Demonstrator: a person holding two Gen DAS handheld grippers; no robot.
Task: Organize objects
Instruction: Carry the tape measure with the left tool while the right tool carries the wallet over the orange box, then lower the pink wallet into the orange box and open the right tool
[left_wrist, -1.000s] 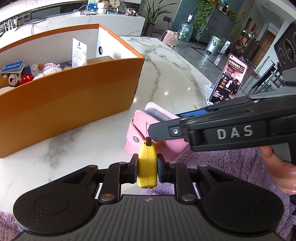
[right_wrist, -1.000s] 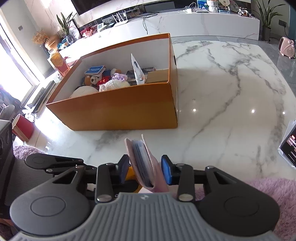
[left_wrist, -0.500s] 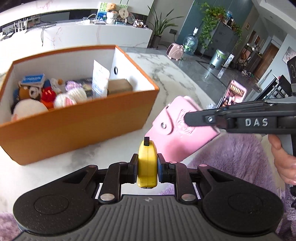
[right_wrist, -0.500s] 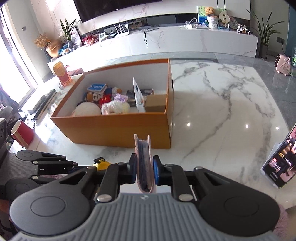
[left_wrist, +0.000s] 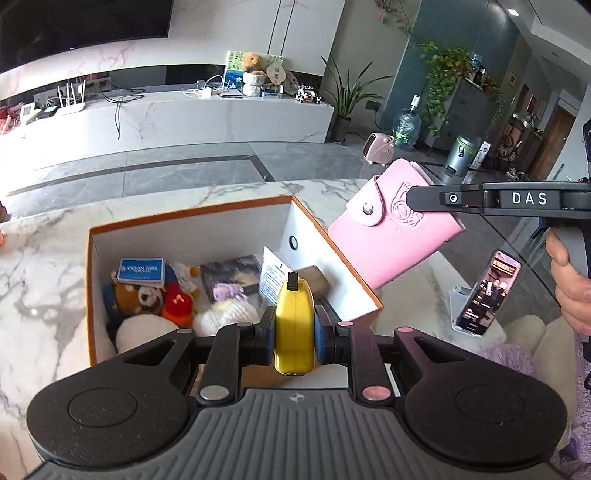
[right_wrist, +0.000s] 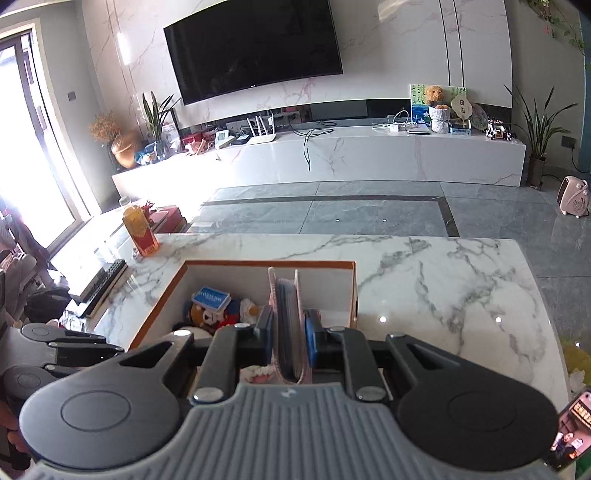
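left gripper (left_wrist: 294, 334) grasps small yellow plastic case (left_wrist: 294, 325) | right gripper (right_wrist: 290, 341) clamps pink snap-flap leather wallet (left_wrist: 395, 236) | orange cardboard box (left_wrist: 192, 218), centre frame, part-filled | both items unplaced

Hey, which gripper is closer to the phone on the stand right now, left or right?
Right. The right gripper, shut on the pink card holder, hangs above the phone. The left gripper, holding the yellow tape measure, is over the orange box.

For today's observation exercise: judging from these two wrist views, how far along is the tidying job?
Done: soft toys and a blue booklet lie in the orange box. In hand: left gripper clamps a yellow tape measure; right gripper clamps a pink card wallet. Left: dropping both in.
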